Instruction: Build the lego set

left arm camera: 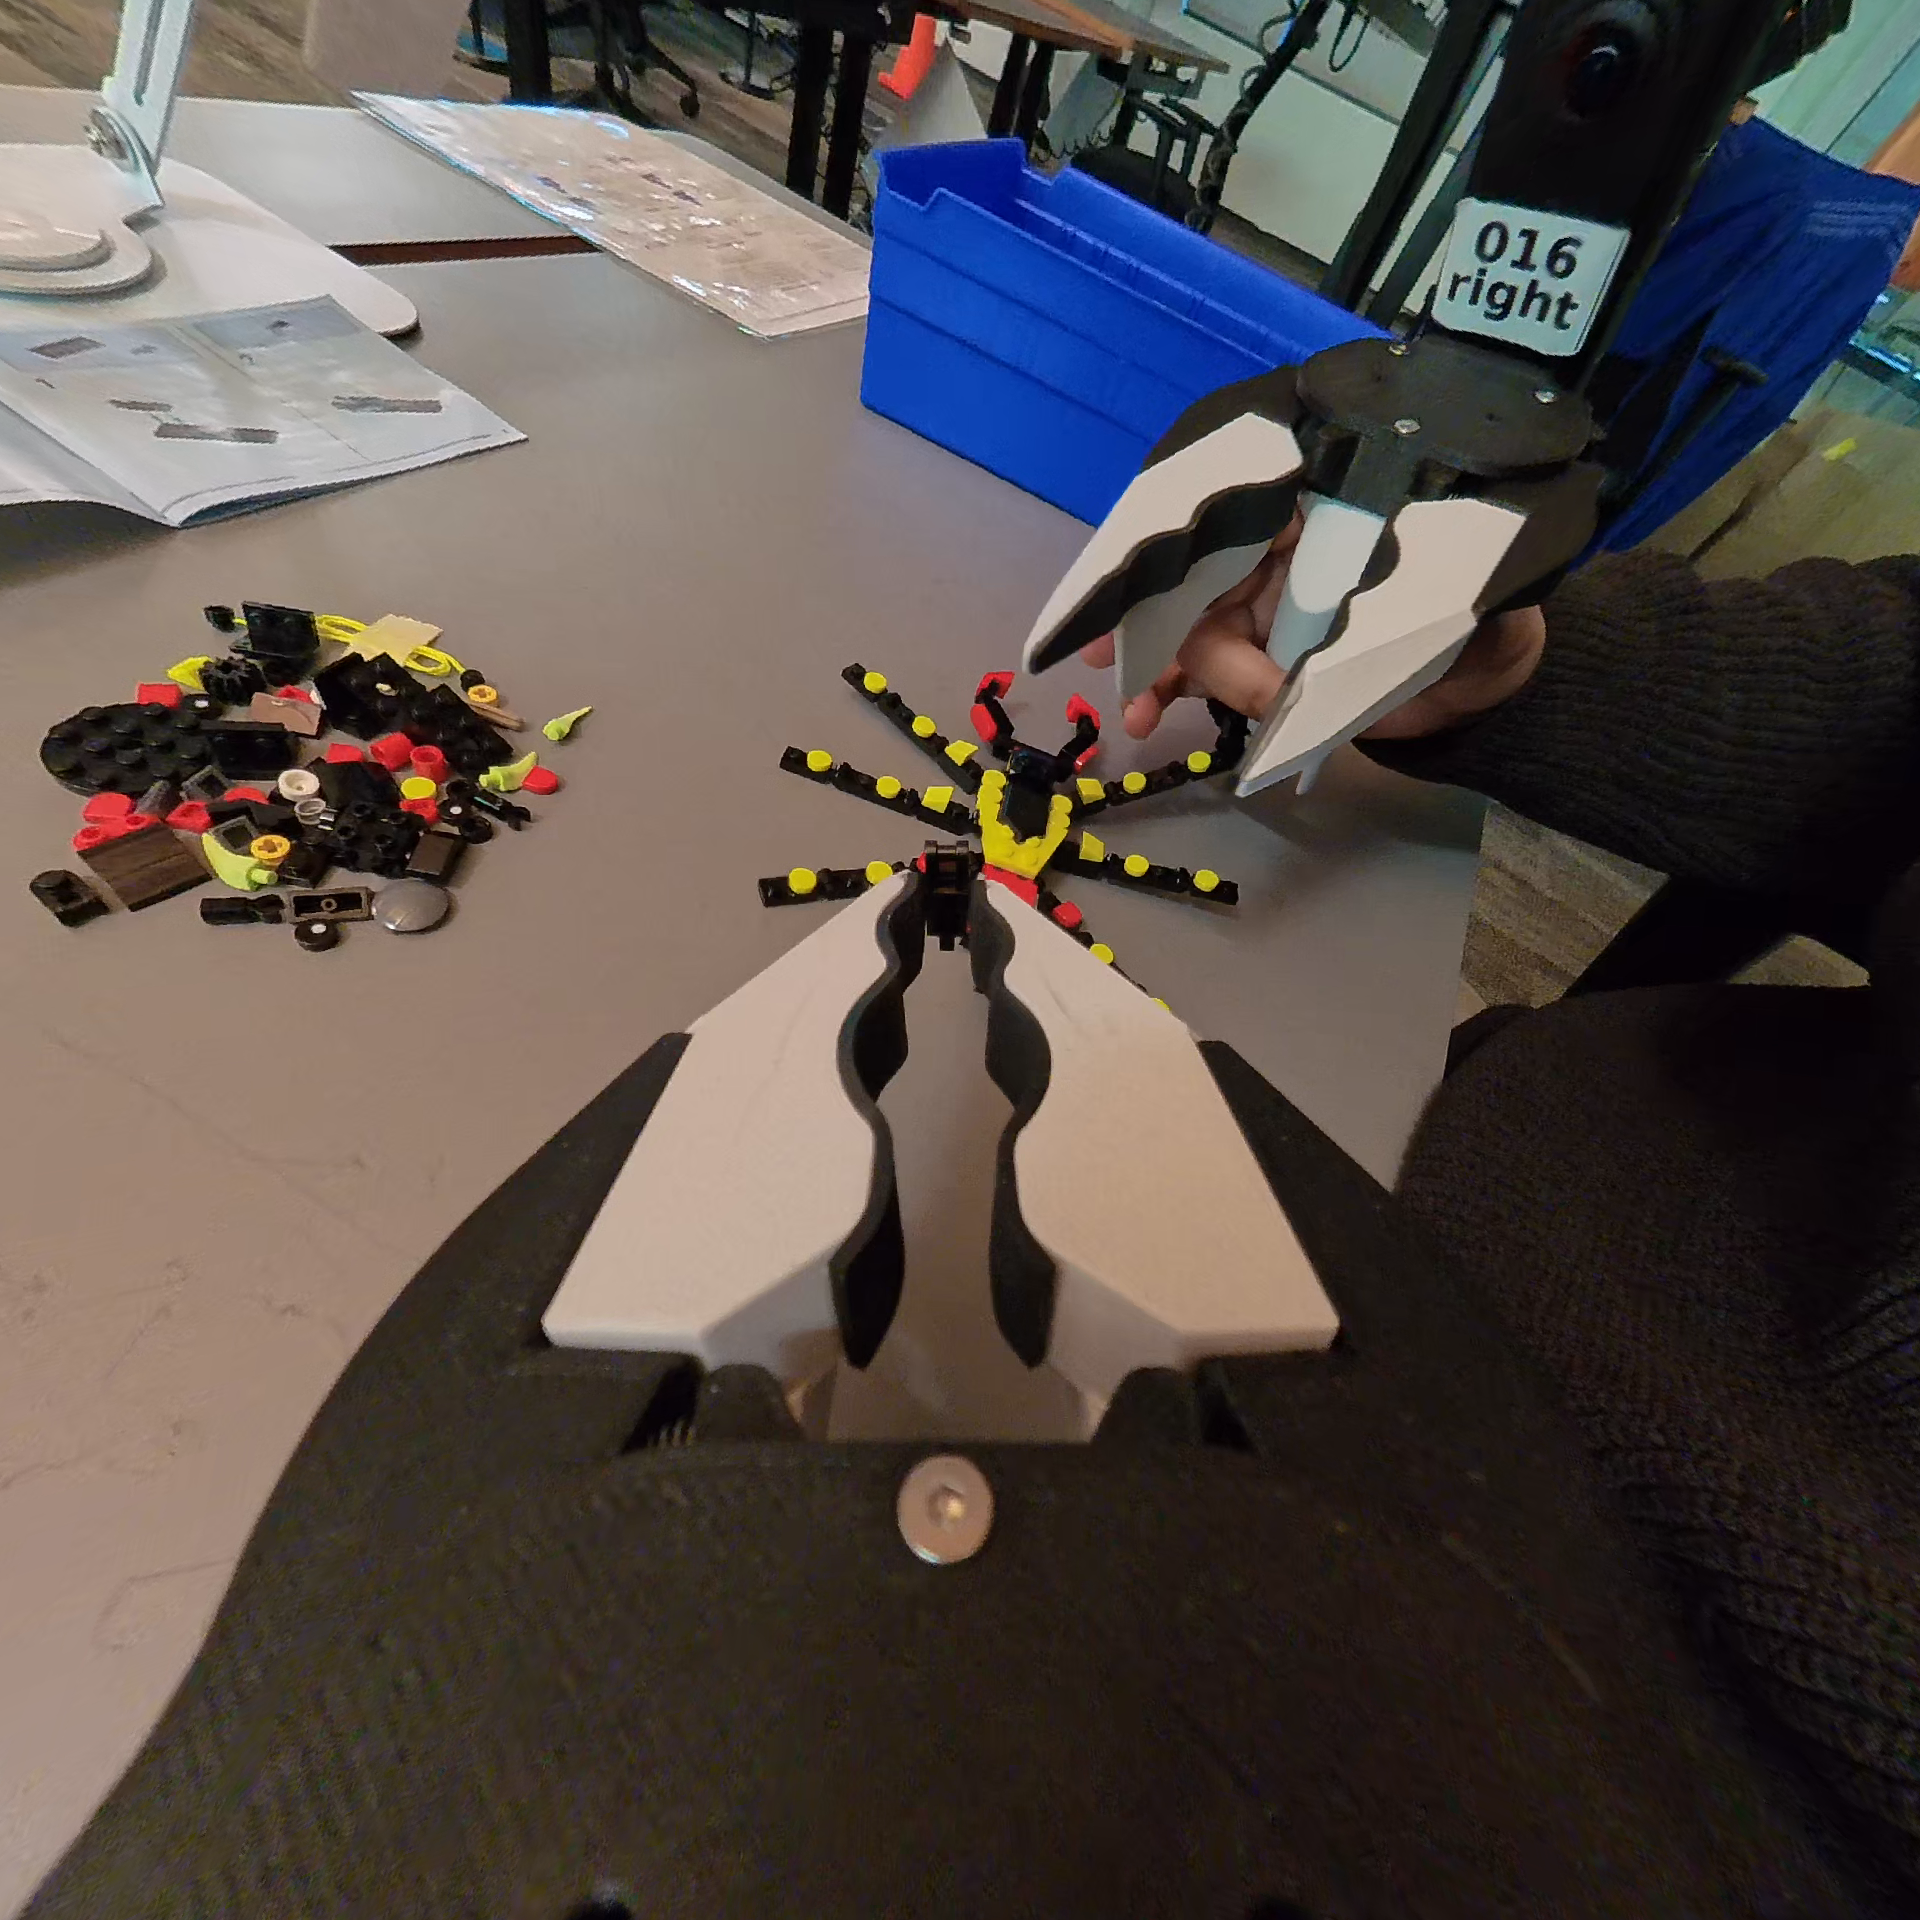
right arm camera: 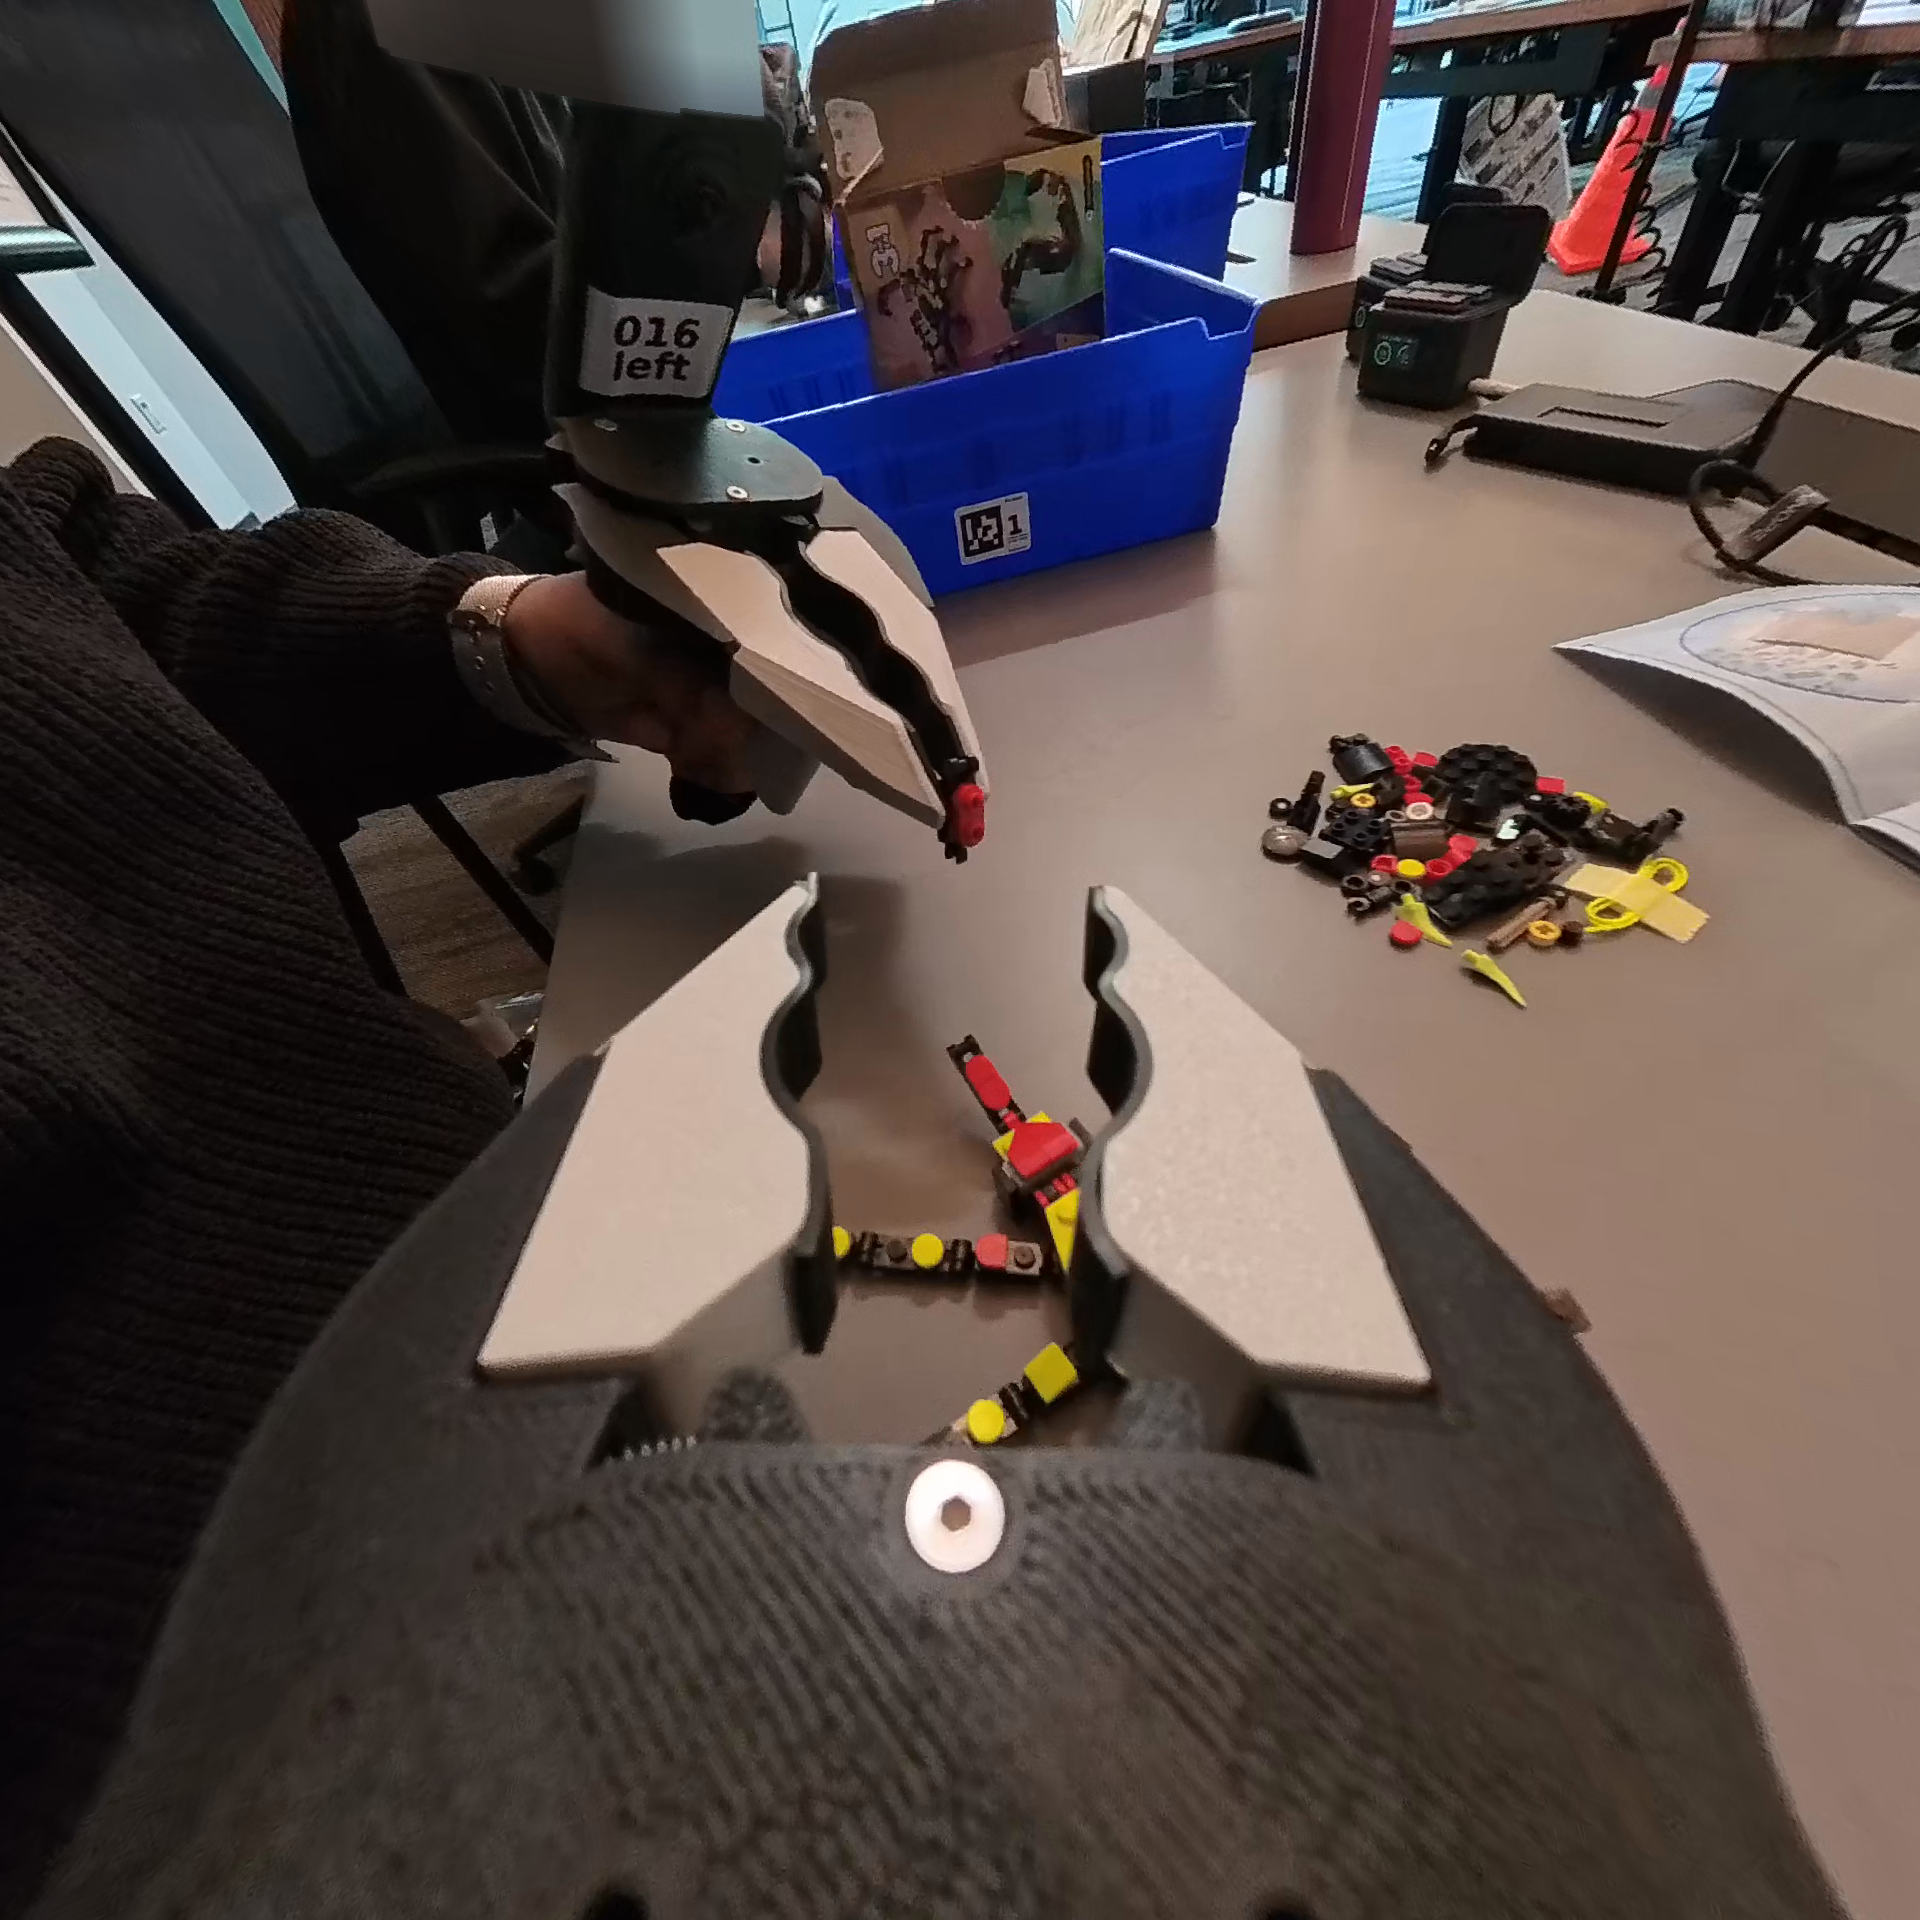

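Our left gripper (left arm camera: pixel 943 899) has its fingers closed on a small black-and-red brick piece (right arm camera: pixel 964 814), pinched right at the tips and held above the grey bench (left arm camera: pixel 623 582). Our right gripper (right arm camera: pixel 951 914) hangs with its fingers spread wide and nothing between them, directly over the brick spider model (left arm camera: pixel 1013 810), which lies flat on the bench near its front edge.

The spider has a yellow, black and red body with thin black legs dotted in yellow splaying outward. We judge it light and rigid in each brick but weak at the joints: the legs look likely to bend or pop off under a sideways push, so the stout middle of the body seems the safer hold. The held piece is tiny and smooth, and could twist or slip out of a tip pinch.

Well off to one side lies a pile of loose bricks (left arm camera: pixel 291 769) in black, red and yellow. Beyond it sits an open instruction booklet (left arm camera: pixel 229 405), and behind the model a blue bin (right arm camera: pixel 1039 457) holding a cardboard box (right arm camera: pixel 966 229).
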`<move>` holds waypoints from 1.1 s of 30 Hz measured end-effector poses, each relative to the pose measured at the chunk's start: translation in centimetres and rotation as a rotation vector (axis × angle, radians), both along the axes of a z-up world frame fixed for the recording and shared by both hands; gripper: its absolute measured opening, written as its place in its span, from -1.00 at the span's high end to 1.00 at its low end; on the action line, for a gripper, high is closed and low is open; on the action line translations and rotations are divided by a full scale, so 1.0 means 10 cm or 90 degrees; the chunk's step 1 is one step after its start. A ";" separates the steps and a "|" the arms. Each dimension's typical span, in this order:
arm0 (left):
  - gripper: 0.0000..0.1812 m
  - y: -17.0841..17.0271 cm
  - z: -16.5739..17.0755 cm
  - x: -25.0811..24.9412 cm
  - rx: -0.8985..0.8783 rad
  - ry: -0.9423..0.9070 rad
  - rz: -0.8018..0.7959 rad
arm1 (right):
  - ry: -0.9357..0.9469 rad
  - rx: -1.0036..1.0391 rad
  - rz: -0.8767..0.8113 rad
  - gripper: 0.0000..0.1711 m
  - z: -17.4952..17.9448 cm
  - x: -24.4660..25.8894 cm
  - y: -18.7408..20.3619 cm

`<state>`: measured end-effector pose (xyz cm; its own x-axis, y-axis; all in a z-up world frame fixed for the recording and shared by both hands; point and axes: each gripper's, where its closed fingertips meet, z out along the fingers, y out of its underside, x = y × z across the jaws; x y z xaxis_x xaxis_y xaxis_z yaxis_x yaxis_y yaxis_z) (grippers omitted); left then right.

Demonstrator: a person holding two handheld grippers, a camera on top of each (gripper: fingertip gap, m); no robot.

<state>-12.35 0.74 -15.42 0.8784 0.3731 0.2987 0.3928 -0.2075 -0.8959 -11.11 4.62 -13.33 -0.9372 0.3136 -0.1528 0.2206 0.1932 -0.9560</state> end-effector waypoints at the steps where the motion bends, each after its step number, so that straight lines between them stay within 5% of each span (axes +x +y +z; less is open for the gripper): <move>1: 0.94 0.00 0.00 0.00 0.000 0.000 0.000 | 0.001 -0.001 0.001 0.43 0.00 0.00 0.00; 33: 0.94 0.08 0.23 0.17 0.082 0.018 -0.057 | -0.019 -0.019 0.044 0.81 0.07 0.13 -0.01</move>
<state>-10.67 1.49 -13.09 0.9150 0.2531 0.3142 0.3527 -0.1237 -0.9275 -9.79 4.56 -12.66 -0.9515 0.2430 -0.1889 0.2358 0.1811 -0.9548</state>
